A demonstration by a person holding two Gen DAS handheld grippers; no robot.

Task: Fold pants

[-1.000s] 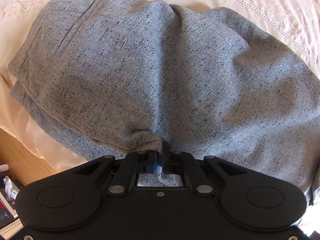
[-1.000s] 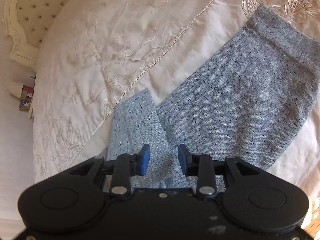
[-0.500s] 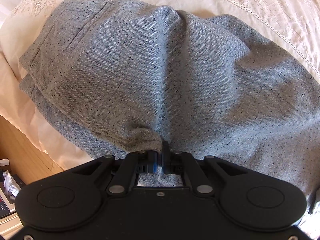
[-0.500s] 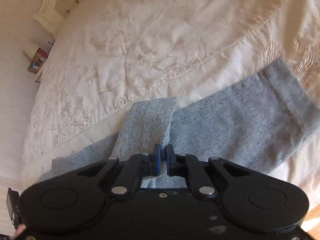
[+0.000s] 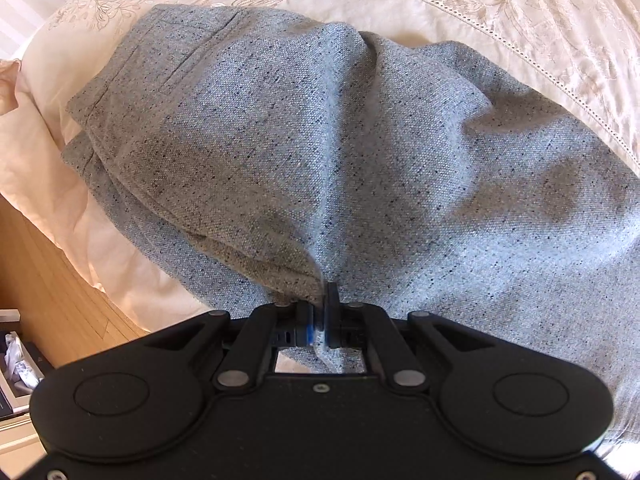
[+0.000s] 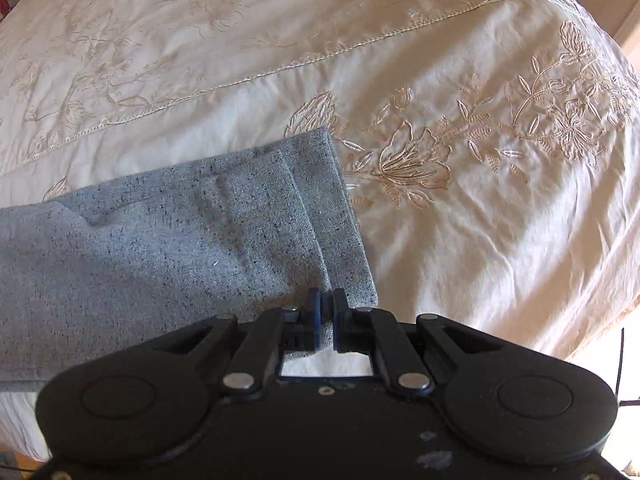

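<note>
Grey speckled pants (image 5: pixel 340 152) lie on a cream embroidered bedspread (image 5: pixel 520 20). The left wrist view shows their waist end, with the waistband at the upper left. My left gripper (image 5: pixel 321 312) is shut on a pinch of the cloth at the near edge, and the fabric rises in a ridge toward it. The right wrist view shows the leg ends (image 6: pixel 200 232), one leg laid over the other, hems to the right. My right gripper (image 6: pixel 326 312) is shut on the near hem corner, cloth between its blue pads.
The bedspread (image 6: pixel 460 100) stretches wide beyond the legs, with floral stitching and a corded seam. At the left of the left wrist view the bed's edge drops to a wooden floor (image 5: pixel 52 292), where a small box with papers (image 5: pixel 16 364) stands.
My right gripper closed on the hem corner and swung it across, so the folded-back leg now lies over the other one. My left gripper kept its grip and dragged the waist end along the bed.
</note>
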